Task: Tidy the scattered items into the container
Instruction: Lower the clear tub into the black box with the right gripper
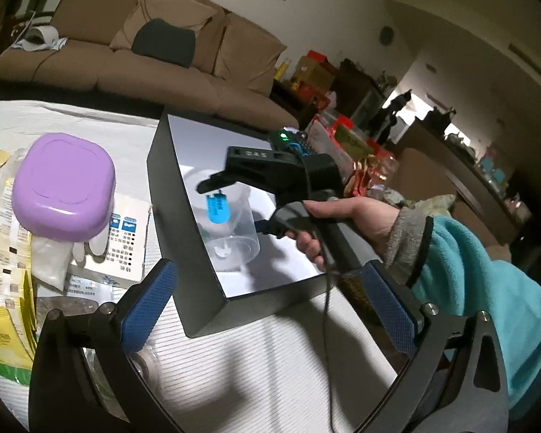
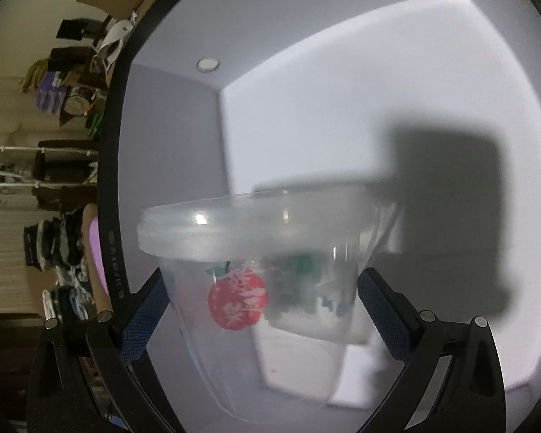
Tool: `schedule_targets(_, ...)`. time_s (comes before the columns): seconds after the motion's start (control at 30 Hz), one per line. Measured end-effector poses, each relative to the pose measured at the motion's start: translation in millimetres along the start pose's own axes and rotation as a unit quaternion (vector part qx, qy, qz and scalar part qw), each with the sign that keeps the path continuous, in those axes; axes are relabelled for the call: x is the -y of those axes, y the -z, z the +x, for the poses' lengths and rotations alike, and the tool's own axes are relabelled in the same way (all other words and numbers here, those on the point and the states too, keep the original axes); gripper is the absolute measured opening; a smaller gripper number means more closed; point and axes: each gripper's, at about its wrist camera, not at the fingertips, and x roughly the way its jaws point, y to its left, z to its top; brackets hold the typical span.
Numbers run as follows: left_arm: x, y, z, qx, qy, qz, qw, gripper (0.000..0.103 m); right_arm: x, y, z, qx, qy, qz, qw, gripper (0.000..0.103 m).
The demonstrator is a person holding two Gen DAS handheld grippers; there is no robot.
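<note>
A black box (image 1: 184, 238) with a white inside stands on the table. A clear lidded plastic cup (image 1: 231, 231) with a blue label is inside it. A hand (image 1: 357, 220) in a teal sleeve holds my right gripper (image 1: 214, 187) over the cup. In the right wrist view the cup (image 2: 270, 324), with a red apple print, is blurred between my right gripper's (image 2: 262, 273) wide-spread blue pads, which flank its walls without visibly pressing. The box's white wall (image 2: 342, 90) fills that view. My left gripper (image 1: 268, 265) stands open and empty at the box's near corner.
Left of the box are a purple lidded container (image 1: 63, 187), a white printed carton (image 1: 126, 249), a white glove (image 1: 50, 263) and yellow packets (image 1: 3, 328). A striped white cloth (image 1: 270, 361) covers the table. A brown sofa (image 1: 144, 54) stands behind.
</note>
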Motion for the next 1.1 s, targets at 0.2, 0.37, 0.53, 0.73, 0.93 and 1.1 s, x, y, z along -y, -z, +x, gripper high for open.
schedule_targets(0.2, 4.5, 2.1, 0.5, -0.003, 0.002, 0.003, 1.0, 0.103, -19.7, 3.5, -6.8, 0.021, 0.022, -0.053, 0.998, 0.101)
schedule_targets(0.37, -4.0, 2.4, -0.6, -0.004, 0.003, -0.008, 1.0, 0.103, -36.3, 17.9, -36.3, 0.072, 0.044, -0.103, 0.991, 0.101)
schedule_targets(0.53, -16.1, 3.8, -5.9, -0.003, 0.002, -0.028, 0.9996, 0.103, -57.4, 57.8, -66.3, 0.173, 0.127, -0.208, 0.954, 0.101)
schedule_targets(0.73, -27.4, 4.9, -10.7, -0.002, -0.007, -0.043, 0.9991, 0.103, -60.5, 119.2, -57.2, 0.226, 0.168, -0.271, 0.921, 0.101)
schedule_targets(0.93, -21.7, 8.4, -7.0, -0.015, -0.012, -0.034, 0.9992, 0.103, -46.8, 156.1, -47.5, 0.237, 0.177, -0.281, 0.913, 0.097)
schedule_targets(1.1, -24.1, 6.6, -12.1, -0.011, -0.01, -0.037, 0.9992, 0.103, -19.4, 164.7, -59.9, 0.23, 0.153, -0.252, 0.927, 0.089)
